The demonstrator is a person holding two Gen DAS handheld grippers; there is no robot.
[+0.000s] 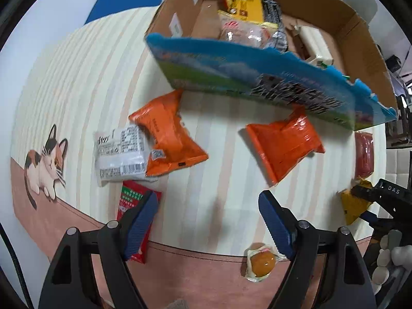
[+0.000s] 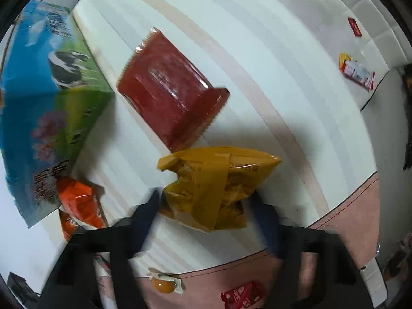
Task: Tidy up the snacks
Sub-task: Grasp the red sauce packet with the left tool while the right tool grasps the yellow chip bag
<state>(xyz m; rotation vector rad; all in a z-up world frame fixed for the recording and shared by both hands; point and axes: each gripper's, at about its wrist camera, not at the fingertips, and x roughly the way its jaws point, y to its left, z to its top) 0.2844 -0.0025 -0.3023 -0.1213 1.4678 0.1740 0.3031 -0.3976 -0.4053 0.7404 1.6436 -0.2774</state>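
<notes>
The left gripper [image 1: 208,221] hangs with its blue-padded fingers [image 1: 276,228] spread wide and nothing between them, above a bare stretch of the striped cream table mat [image 1: 77,77]. Just right of its right finger, near the mat's pink border, lies a small clear-wrapped yellow egg snack [image 1: 261,262]; a red and green packet [image 1: 132,206] sits under its left finger. Farther out lie two orange foil snack bags [image 1: 167,134] [image 1: 283,141], the left one overlapping a white printed packet [image 1: 118,152]. Beyond them stands the open cardboard box with a blue and green cow print [image 1: 257,74], already holding several snacks and walling off the far side.

The right gripper [image 2: 206,206] has its dark fingers [image 2: 148,213] on either side of a crumpled mustard-yellow snack bag [image 2: 211,185]; blur hides whether they press it. A dark red wrapped block [image 2: 170,90] touches the bag's far edge. Open mat lies to the right.
</notes>
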